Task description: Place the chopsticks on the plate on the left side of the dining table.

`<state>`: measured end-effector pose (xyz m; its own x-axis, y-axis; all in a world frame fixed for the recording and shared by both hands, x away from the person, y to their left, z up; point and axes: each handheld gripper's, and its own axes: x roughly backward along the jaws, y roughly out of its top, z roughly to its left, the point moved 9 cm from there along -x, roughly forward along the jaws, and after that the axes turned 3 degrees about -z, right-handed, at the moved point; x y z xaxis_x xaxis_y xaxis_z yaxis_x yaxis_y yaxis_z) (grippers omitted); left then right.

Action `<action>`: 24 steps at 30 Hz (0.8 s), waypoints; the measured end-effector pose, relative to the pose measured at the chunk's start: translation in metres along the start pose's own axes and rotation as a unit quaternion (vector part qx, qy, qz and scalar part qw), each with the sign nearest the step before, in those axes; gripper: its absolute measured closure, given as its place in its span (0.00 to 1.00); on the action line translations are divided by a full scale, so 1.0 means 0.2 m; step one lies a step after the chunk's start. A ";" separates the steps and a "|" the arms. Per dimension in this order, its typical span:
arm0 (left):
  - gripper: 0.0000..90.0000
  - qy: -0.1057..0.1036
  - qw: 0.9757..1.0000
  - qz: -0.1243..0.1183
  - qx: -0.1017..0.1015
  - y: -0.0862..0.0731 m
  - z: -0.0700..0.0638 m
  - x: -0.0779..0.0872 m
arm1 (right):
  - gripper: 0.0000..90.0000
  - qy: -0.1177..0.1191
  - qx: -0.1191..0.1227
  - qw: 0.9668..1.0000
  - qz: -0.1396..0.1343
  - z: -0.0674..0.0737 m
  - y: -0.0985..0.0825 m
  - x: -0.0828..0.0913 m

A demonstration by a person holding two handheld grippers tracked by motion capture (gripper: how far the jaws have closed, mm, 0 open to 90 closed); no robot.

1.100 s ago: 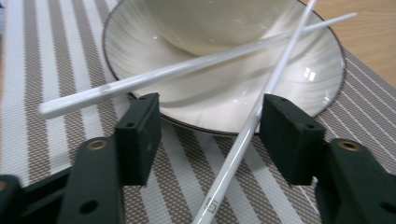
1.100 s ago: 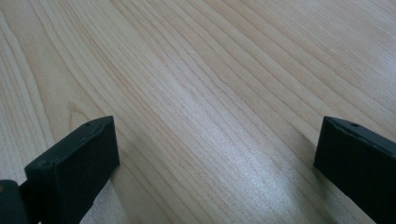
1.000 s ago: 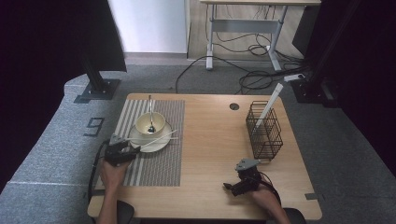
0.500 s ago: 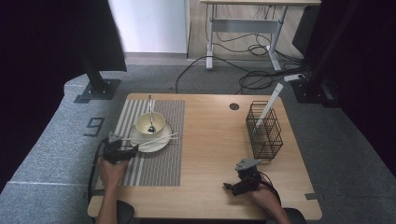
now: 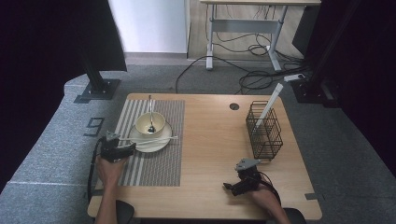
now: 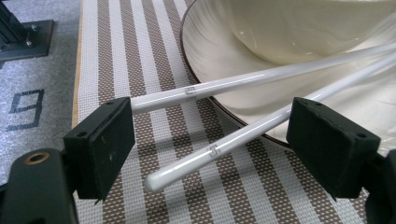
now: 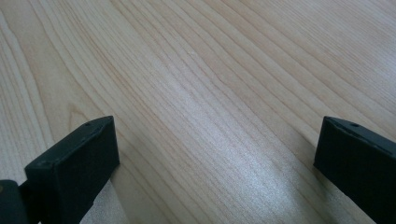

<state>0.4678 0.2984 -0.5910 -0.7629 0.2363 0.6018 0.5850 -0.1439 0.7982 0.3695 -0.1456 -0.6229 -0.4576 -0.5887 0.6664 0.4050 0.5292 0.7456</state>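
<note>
My left gripper [image 6: 210,154] has its jaws apart, and they have just been opening; the two white chopsticks [image 6: 233,112] lie loose between them, no pad pressing on either. The nearer stick's rounded butt end sits on the striped placemat [image 6: 154,42] just ahead of the pads, roughly midway between them. The farther stick's butt end disappears behind my left pad; I cannot tell whether it touches it. Both sticks run long axis away from me, up and to the right, crossing the rim of the saucer [image 6: 210,60] and resting on it beside the cream bowl [image 6: 303,28]. In the high view they lie crosswise on the saucer, pointing right from my left gripper [image 5: 122,150], which is by far the nearer hand. So the chopsticks lie straight ahead of these jaws, along the line of reach.

My right gripper [image 7: 215,158] hangs wide open over bare wooden table [image 7: 210,70], well apart from the chopsticks, near the wire basket [image 5: 264,130].
</note>
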 end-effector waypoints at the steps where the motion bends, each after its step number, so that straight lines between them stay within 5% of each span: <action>1: 0.17 0.000 1.000 0.000 0.001 0.00 0.00 0.00 | 0.00 0.000 0.000 1.000 0.000 0.00 0.00 0.00; 14: 0.16 -0.003 1.000 -0.003 0.008 0.00 0.01 0.02 | 0.00 0.000 0.000 1.000 0.000 0.00 0.00 0.00; 24: 0.15 -0.037 0.999 -0.017 -0.001 0.02 -0.06 0.08 | 0.00 0.000 0.000 1.000 0.000 0.00 0.00 0.00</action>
<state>0.4541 0.2896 -0.5786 -0.7595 0.3123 0.5707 0.5585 -0.1370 0.8182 0.3697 -0.1456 -0.6229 -0.4579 -0.5885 0.6663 0.4046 0.5294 0.7456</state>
